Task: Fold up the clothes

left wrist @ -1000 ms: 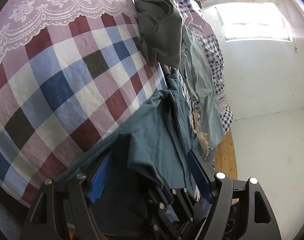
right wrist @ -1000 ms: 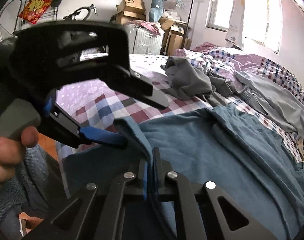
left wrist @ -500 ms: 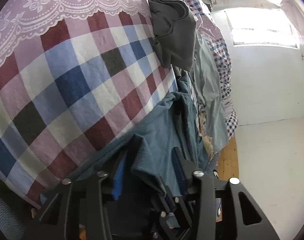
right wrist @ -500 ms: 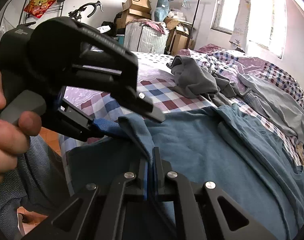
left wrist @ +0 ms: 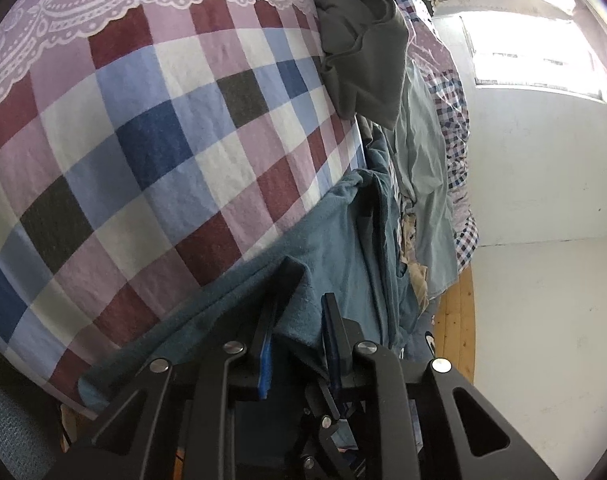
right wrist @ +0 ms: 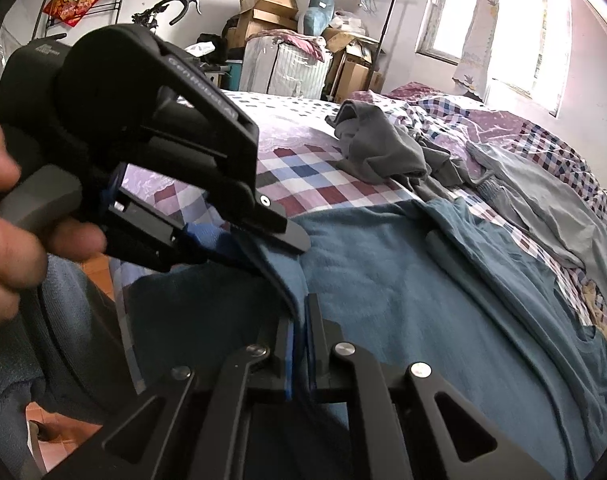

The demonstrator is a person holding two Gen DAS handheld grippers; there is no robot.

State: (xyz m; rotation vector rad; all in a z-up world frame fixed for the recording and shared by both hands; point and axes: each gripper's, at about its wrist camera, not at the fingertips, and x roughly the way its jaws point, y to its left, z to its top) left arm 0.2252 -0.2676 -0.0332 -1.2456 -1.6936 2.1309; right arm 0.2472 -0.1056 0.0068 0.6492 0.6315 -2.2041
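Observation:
A teal shirt (left wrist: 335, 248) lies spread on the checked bedspread (left wrist: 143, 140), its near edge hanging over the bed's side. My left gripper (left wrist: 307, 288) is shut on a raised fold of that edge, with cloth bunched between its blue pads. In the right wrist view the left gripper (right wrist: 263, 248) is held by a person's hand (right wrist: 7, 216) just left of my right gripper (right wrist: 306, 308). The right gripper is shut on the same shirt (right wrist: 403, 292) edge, and the cloth runs taut between the two.
A dark grey garment (right wrist: 383, 152) lies crumpled beyond the shirt, with a pale grey one (right wrist: 543, 208) to its right. Stacked boxes (right wrist: 271, 0) and a clothes rail stand behind the bed. Wooden floor (left wrist: 455, 312) and a white wall border the bed's far side.
My left gripper's fingers have gone from wide apart to shut on the shirt's fold. It also moved closer to the right gripper, which has stayed shut on the edge.

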